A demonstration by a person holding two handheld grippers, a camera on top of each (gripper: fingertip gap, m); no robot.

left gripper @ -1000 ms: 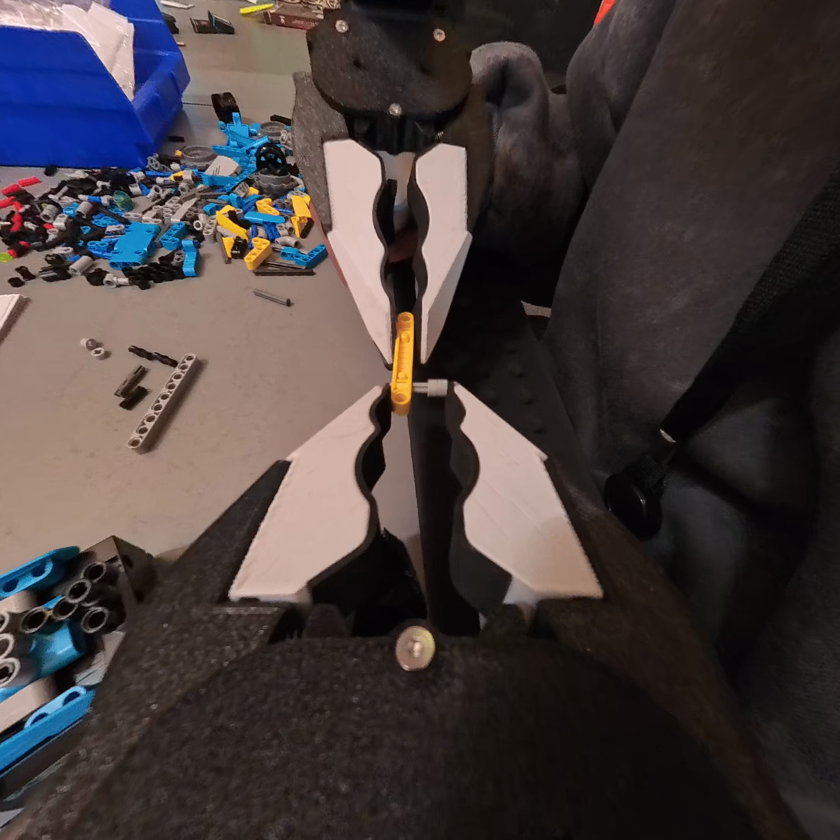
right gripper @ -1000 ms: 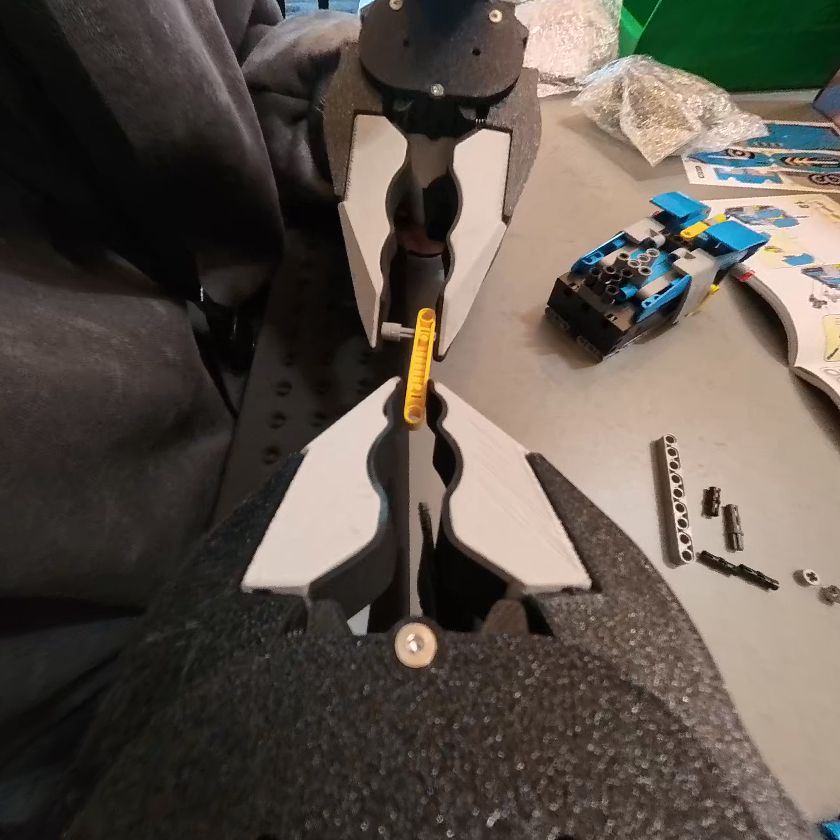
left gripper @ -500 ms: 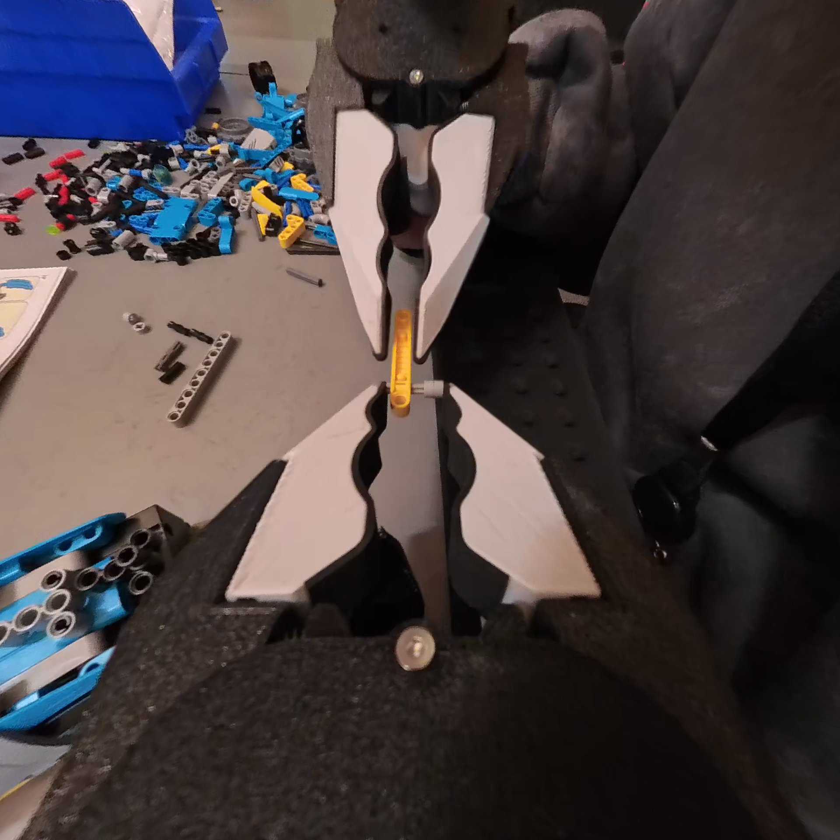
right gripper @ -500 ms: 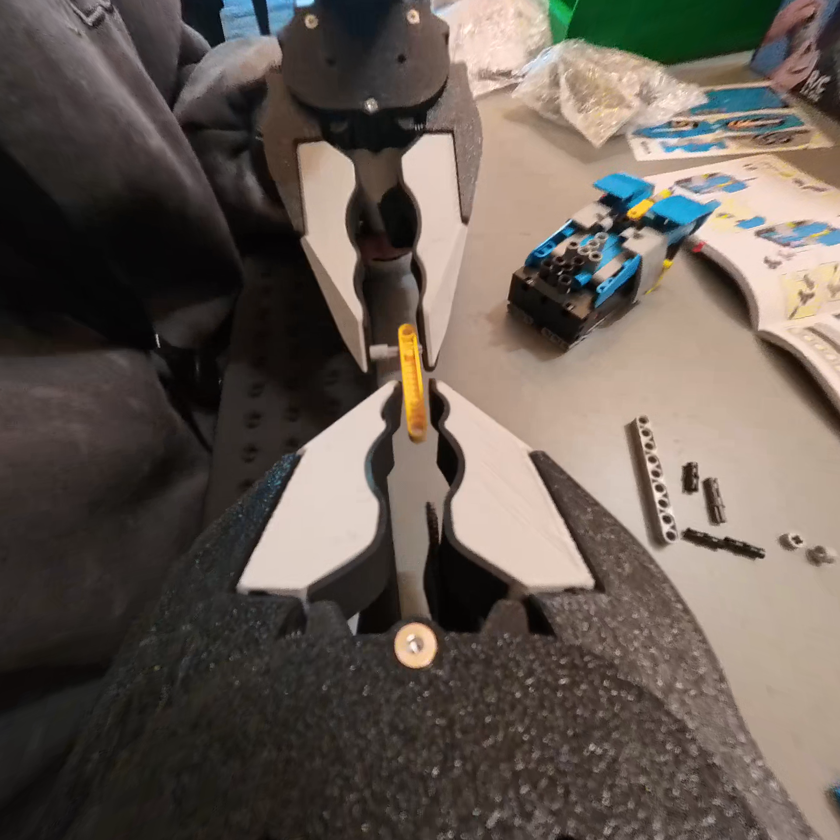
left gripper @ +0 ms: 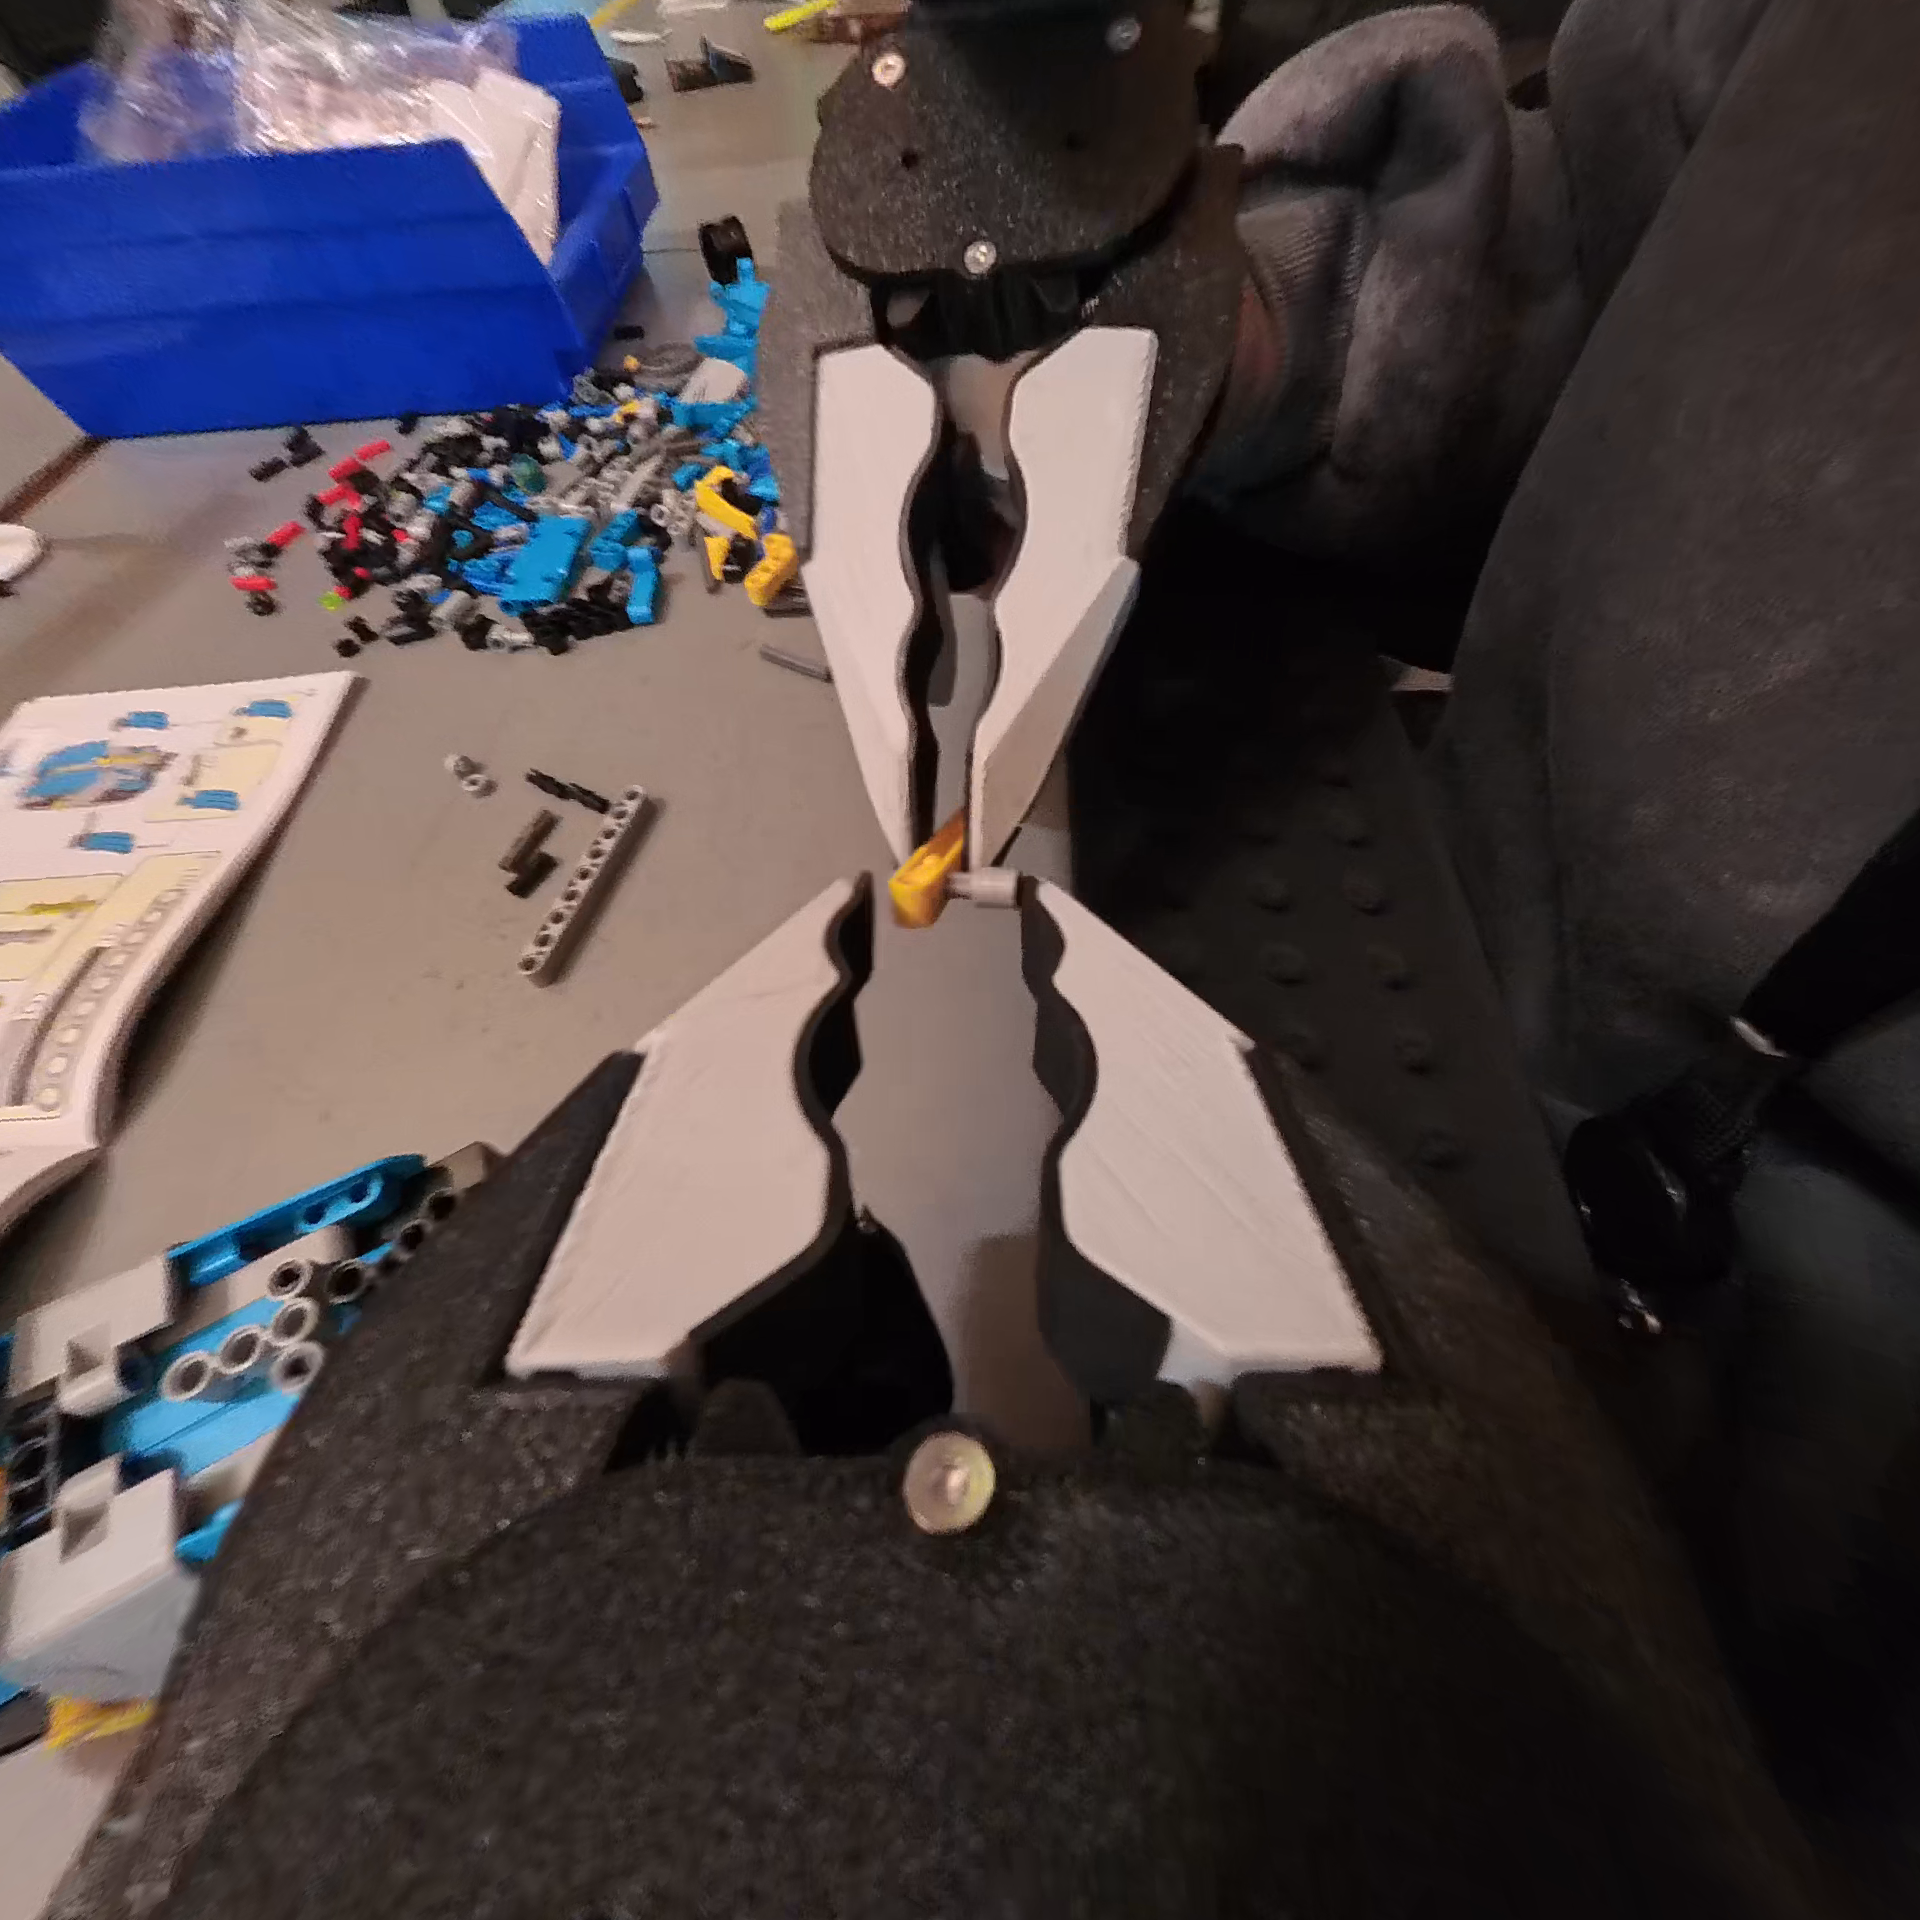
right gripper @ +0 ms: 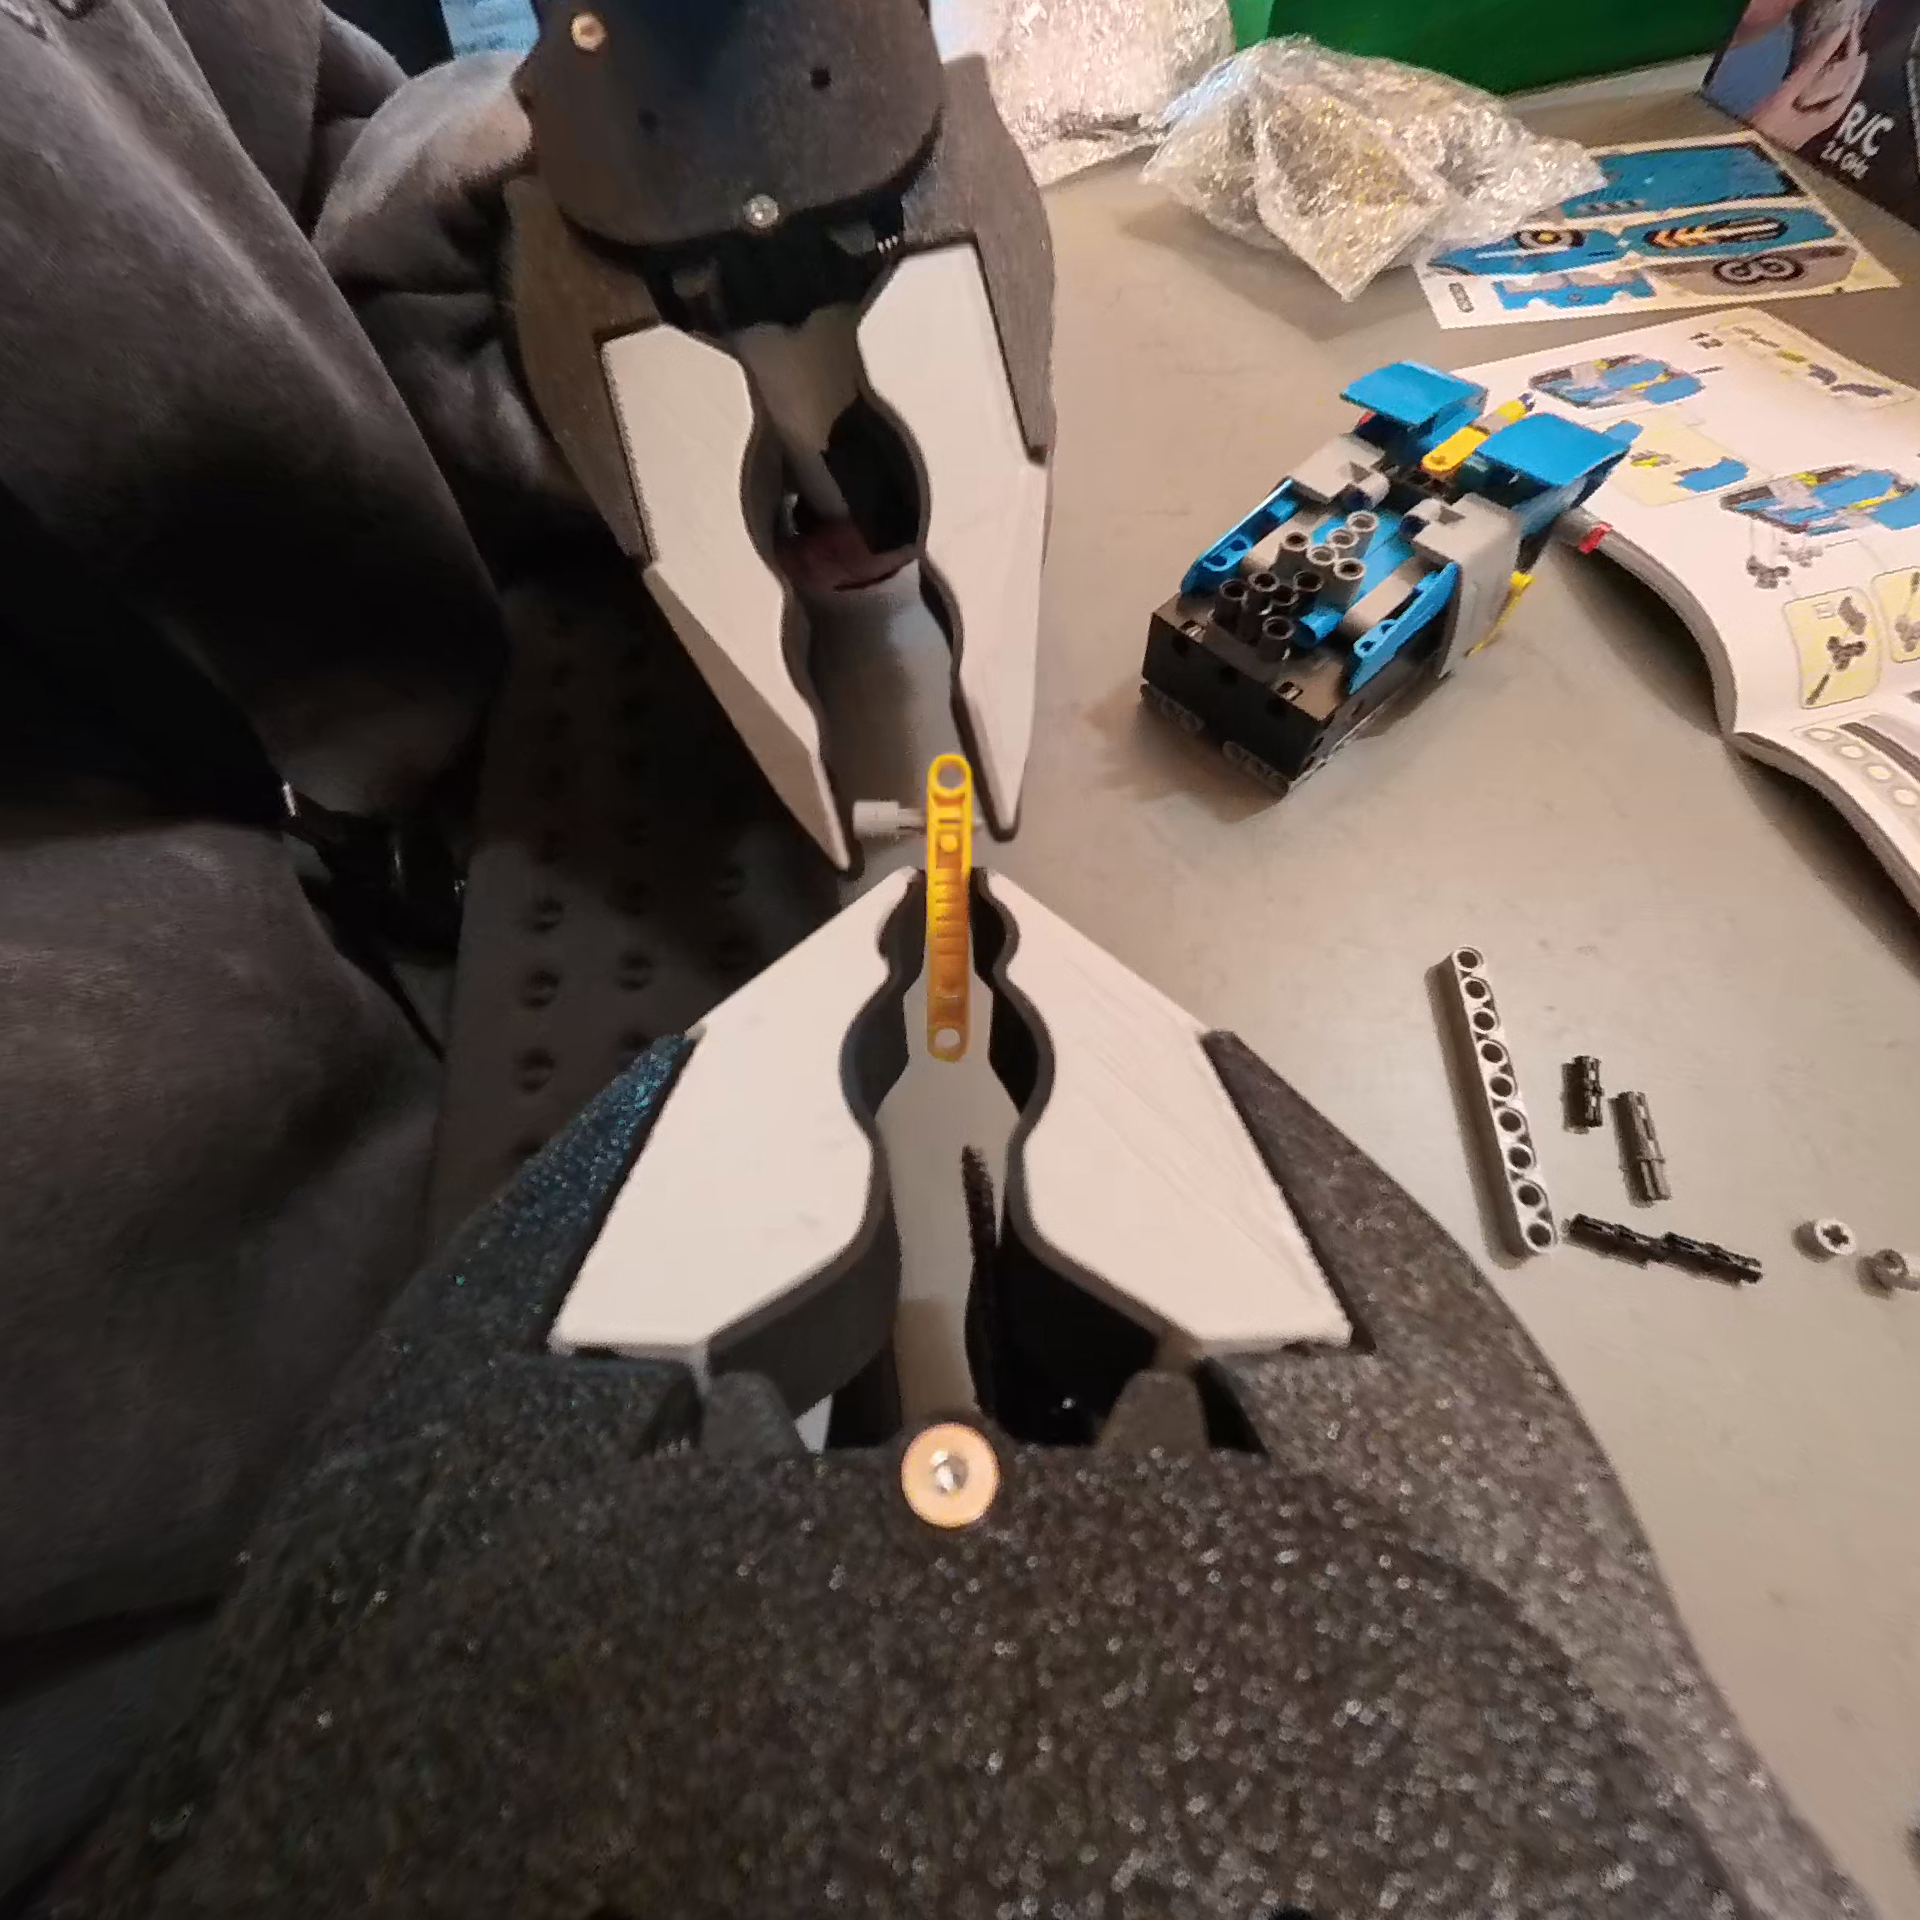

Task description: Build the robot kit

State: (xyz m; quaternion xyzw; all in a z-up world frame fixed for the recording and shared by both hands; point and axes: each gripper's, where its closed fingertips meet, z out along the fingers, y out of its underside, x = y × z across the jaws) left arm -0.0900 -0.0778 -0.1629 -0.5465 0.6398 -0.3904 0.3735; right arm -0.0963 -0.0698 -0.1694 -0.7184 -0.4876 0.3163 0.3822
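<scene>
A thin yellow beam stands upright between the pads of my right gripper, which is shut on it above the table edge. A short grey pin sticks out sideways from the beam's top hole. My left gripper faces the right one tip to tip and straddles the beam and the pin. Its right finger touches the pin's end, and a narrow gap shows between its left finger and the beam. The right gripper also shows in the left wrist view, and the left gripper in the right wrist view.
On the grey table lie a blue-and-black model car, an open instruction booklet, a long grey beam, black pins, a pile of loose parts and a blue bin. A person's dark clothing fills the near side. My left and right fingertips are right by each other.
Both grippers have shifted together over the table edge. The yellow beam now looks tilted in the left wrist view, and a small gap has appeared between it and the left gripper's left finger.
</scene>
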